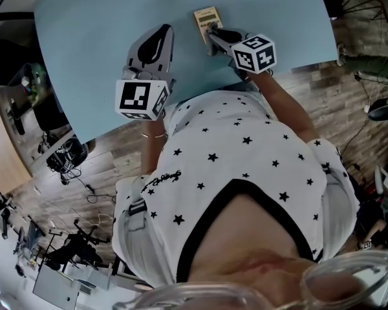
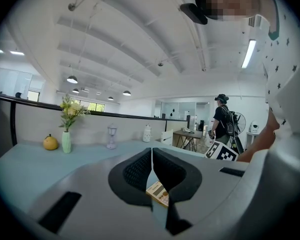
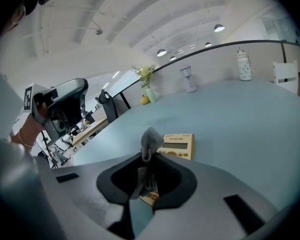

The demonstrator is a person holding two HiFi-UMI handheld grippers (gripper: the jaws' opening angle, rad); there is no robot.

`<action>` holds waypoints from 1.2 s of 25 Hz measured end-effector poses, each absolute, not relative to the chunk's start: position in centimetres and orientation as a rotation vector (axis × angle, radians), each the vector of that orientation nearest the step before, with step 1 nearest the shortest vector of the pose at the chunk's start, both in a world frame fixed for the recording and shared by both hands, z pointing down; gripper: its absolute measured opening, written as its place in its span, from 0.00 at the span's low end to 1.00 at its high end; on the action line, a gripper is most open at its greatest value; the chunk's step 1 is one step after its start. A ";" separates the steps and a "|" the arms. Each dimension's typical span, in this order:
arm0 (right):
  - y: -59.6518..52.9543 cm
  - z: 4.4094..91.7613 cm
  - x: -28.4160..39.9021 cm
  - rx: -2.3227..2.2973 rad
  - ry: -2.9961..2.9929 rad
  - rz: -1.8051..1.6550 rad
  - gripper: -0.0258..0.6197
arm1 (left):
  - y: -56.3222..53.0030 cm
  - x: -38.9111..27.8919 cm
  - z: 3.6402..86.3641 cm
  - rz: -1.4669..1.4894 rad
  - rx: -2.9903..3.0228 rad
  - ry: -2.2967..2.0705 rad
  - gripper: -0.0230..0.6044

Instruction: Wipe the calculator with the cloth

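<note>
table [image 1: 103,57]: light blue, curved rim
calculator [image 3: 177,146]: flat on table; well apart from vase
vase [image 2: 66,141]: upright, flowers in it
yellow fruit [image 2: 50,142]: just beside vase
stemmed glass piece [image 2: 111,136]; white jar [image 2: 147,133]: further along from vase

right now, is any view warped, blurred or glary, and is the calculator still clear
Head view: strong fisheye bend curves the table edge; calculator small but sharp. Left gripper view: dark round vignette, bright ceiling lamps without washout; calculator only peeks from behind the left gripper's shut tongs. Right gripper view: same vignette; the cloth in the right gripper's tongs and the calculator are sharp.
</note>
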State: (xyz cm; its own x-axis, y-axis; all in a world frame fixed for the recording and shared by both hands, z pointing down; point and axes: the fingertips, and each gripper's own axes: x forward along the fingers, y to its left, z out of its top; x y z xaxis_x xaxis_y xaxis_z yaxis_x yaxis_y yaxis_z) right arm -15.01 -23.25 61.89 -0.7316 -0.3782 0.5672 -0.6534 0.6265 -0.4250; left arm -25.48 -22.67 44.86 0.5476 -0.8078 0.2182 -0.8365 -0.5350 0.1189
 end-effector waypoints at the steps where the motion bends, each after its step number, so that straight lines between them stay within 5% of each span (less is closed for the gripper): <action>1: -23.0 61.9 -15.3 0.798 -2.427 0.872 0.13 | -22.8 -25.4 44.8 0.200 2.577 -1.385 0.09; 30: -23.5 64.0 -10.4 0.951 -2.342 0.890 0.13 | -24.3 -24.6 45.3 0.197 2.603 -1.312 0.09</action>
State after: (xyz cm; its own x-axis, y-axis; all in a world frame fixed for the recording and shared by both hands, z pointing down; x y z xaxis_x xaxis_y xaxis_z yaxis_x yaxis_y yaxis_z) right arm -10.45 -23.53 64.02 -0.6566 -0.4397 0.6128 -0.7356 0.5526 -0.3917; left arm -24.62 -24.31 45.26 0.5929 -0.7756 0.2167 -0.8050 -0.5778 0.1345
